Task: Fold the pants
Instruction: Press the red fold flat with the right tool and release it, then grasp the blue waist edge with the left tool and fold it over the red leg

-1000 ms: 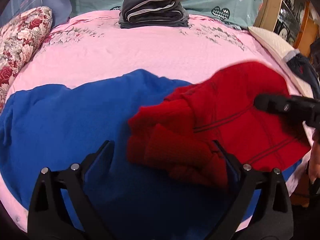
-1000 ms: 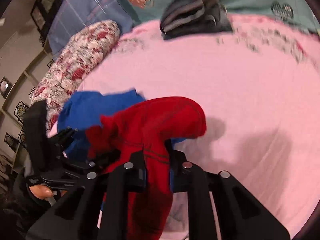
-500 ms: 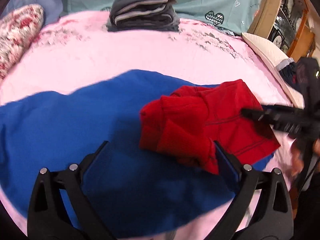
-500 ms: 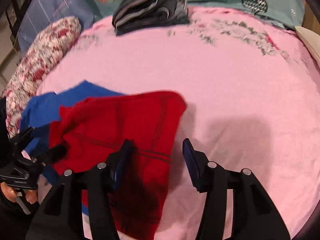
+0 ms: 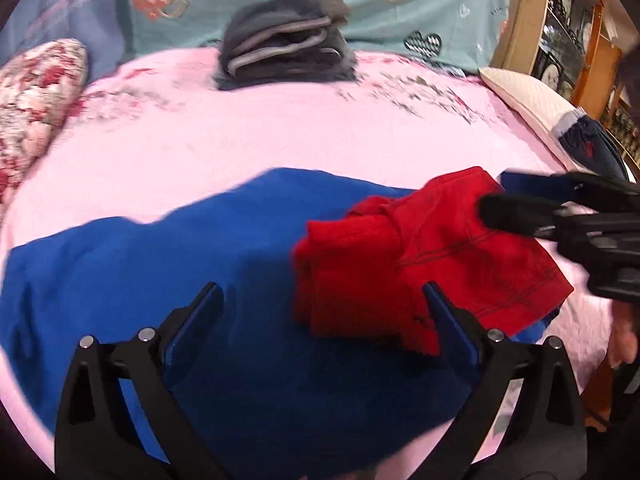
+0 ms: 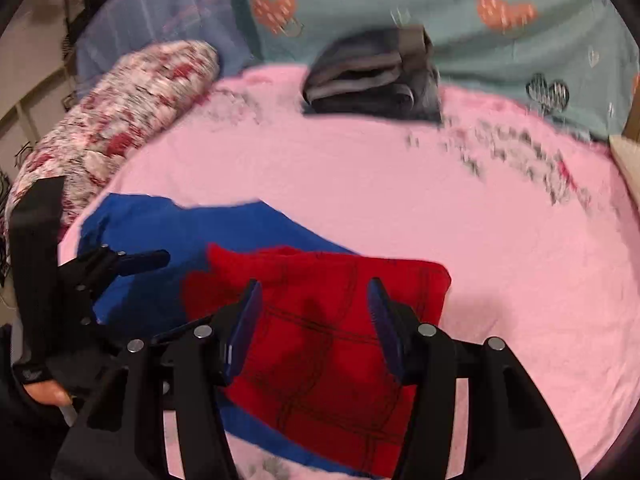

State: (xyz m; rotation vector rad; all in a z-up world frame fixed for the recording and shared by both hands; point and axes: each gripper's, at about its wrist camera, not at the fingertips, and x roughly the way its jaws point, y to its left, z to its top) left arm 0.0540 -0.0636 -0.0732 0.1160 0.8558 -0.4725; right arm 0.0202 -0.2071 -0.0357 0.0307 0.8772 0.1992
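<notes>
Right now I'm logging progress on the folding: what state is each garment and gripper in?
red pants: folded, lying flat on the blue garment, released
blue garment: spread out, unfolded
dark clothes stack: folded, piled at the far side of the bed
left gripper: open, empty
right gripper: open above the red pants

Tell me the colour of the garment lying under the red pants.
Blue: the blue garment spreads beneath the red pants, clearest in the left wrist view.

Pink bed (image 5: 248, 152): blue garment (image 5: 168, 264), grey folded stack (image 5: 286, 54), floral pillow (image 5: 34, 92).
</notes>
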